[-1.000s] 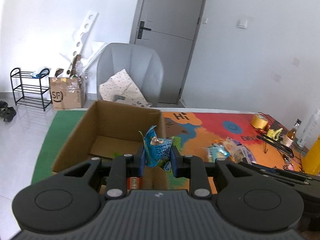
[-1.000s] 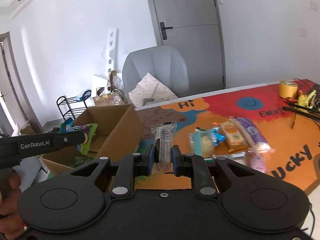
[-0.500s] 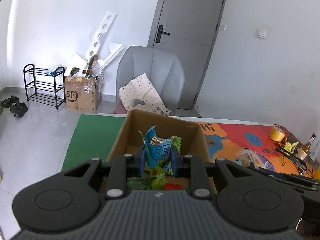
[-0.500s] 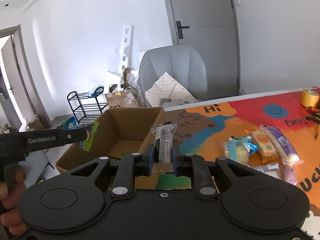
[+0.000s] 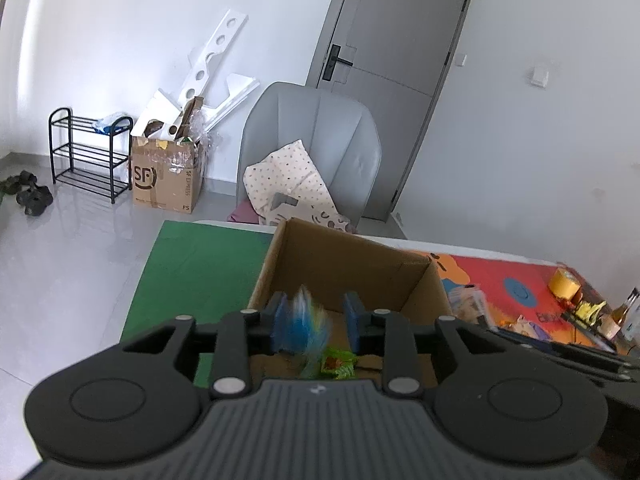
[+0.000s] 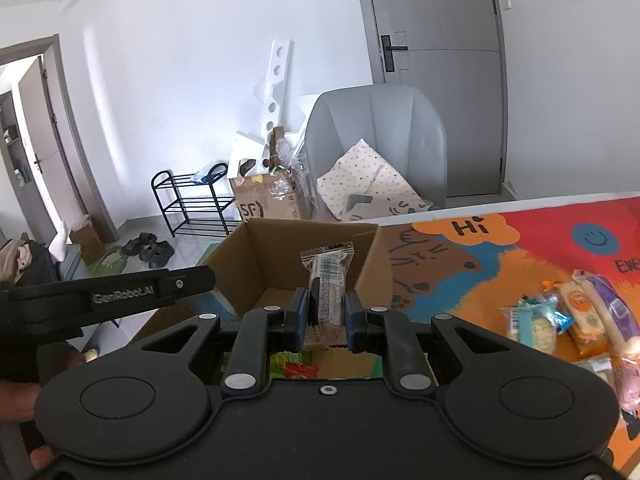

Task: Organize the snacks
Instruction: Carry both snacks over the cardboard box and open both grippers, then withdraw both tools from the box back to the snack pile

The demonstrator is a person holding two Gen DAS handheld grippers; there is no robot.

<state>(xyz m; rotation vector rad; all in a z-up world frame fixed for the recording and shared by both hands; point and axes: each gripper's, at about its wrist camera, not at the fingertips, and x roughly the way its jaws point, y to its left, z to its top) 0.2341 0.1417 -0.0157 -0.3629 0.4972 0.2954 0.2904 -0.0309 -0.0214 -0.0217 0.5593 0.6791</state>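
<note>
My left gripper [image 5: 316,320] is open above the cardboard box [image 5: 344,264]. A blue and green snack packet [image 5: 306,328] is blurred between its fingers, falling into the box. Green and red packets [image 5: 338,364] lie on the box floor. My right gripper [image 6: 326,316] is shut on a clear-wrapped dark snack bar [image 6: 327,284] and holds it upright over the near edge of the same box [image 6: 280,256]. The left gripper's body [image 6: 120,296] shows at the left of the right wrist view.
Several loose snack packets [image 6: 576,316] lie on the colourful table mat [image 6: 520,264] to the right. A yellow tape roll [image 5: 564,282] and a bottle [image 5: 622,314] stand at the far right. A grey chair [image 5: 312,152] stands behind the table.
My left gripper has opened and let go of the blue packet, which is dropping into the box. My right gripper has moved left with the snack bar, closer over the box.
</note>
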